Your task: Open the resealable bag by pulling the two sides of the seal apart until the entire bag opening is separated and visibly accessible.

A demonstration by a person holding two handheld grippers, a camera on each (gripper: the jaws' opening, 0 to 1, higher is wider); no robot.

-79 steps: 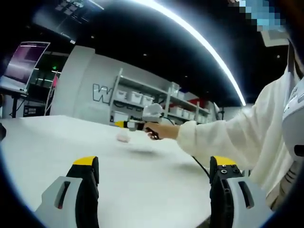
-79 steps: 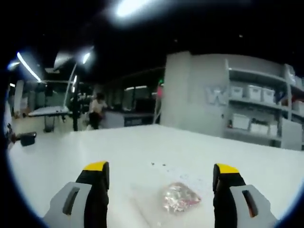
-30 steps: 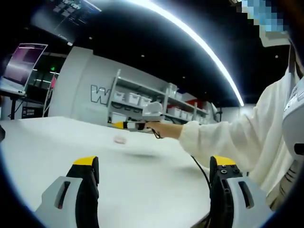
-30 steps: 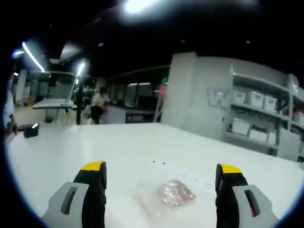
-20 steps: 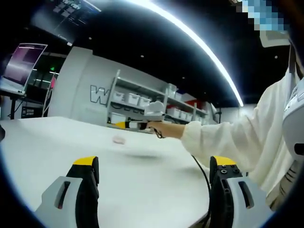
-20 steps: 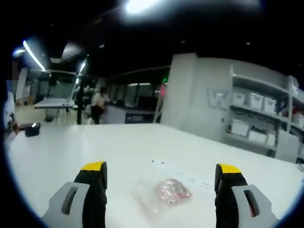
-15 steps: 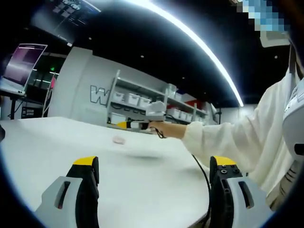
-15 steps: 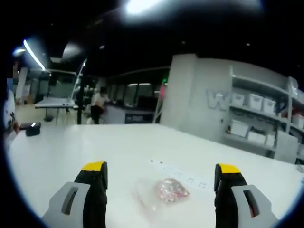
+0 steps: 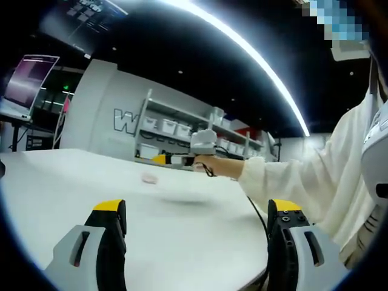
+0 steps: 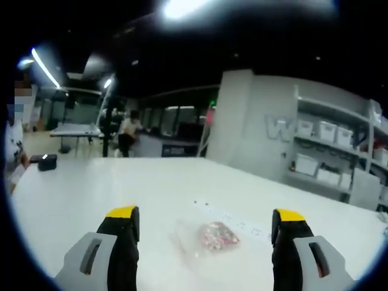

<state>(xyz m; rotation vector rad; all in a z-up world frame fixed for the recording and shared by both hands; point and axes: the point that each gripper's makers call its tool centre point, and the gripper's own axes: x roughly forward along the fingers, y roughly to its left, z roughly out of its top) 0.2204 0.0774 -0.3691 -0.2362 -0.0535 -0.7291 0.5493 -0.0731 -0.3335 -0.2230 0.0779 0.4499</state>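
Observation:
A clear resealable bag (image 10: 209, 236) with pinkish contents lies flat on the white table (image 10: 121, 188), a short way ahead of my right gripper (image 10: 206, 227), whose yellow-tipped jaws stand wide apart with nothing between them. In the left gripper view the same bag (image 9: 148, 178) is a small pale spot far across the table. My left gripper (image 9: 197, 212) is open too, low near the table's near edge. The right gripper (image 9: 182, 159) shows there from the side, held out by a hand with a white sleeve (image 9: 303, 176).
A small dark object (image 10: 43, 162) sits at the table's far left edge. Shelves with white bins (image 10: 330, 148) stand behind the table against a grey wall. A person (image 10: 127, 136) stands far off by another table. A black cable (image 9: 257, 212) hangs from the hand.
Both views have drifted slightly. The bag lies in the same place on the table, and the right gripper has shifted a little to the right in the left gripper view. Both stay open.

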